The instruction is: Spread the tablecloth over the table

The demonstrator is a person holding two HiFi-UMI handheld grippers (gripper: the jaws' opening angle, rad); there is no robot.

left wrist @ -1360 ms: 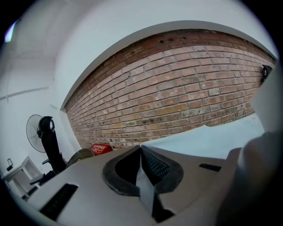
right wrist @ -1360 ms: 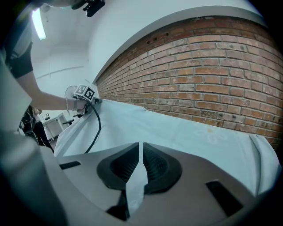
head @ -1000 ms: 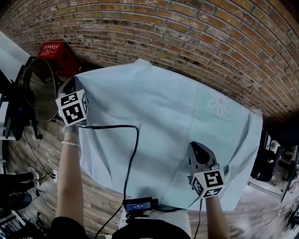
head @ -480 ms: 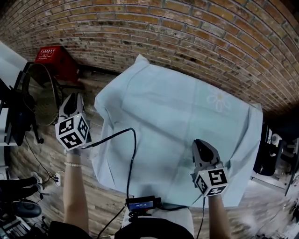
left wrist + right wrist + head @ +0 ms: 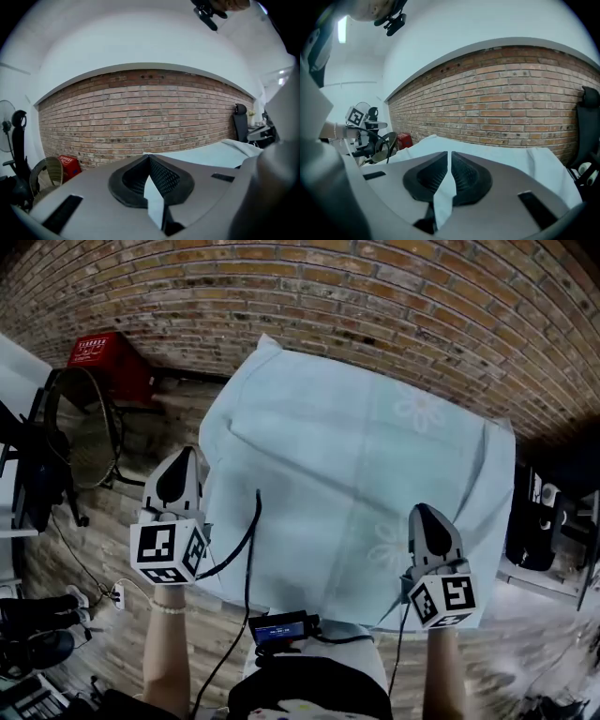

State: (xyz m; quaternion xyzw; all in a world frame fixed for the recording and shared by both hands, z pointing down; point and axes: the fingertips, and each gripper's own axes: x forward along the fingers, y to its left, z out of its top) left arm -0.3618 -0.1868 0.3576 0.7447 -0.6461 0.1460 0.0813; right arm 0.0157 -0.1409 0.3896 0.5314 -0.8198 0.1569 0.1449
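Left gripper (image 5: 184, 454), jaws just clamped, and right gripper (image 5: 423, 511), jaws shut, each pinch the near edge of the tablecloth (image 5: 356, 446), which stretches ahead toward the brick wall (image 5: 375, 296).

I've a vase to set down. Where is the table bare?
The tablecloth is bare from the brick wall side to the near edge. Crowded only where the left tool, at its left edge, and the right tool, at its near right corner, grip it; a cable crosses its near left.
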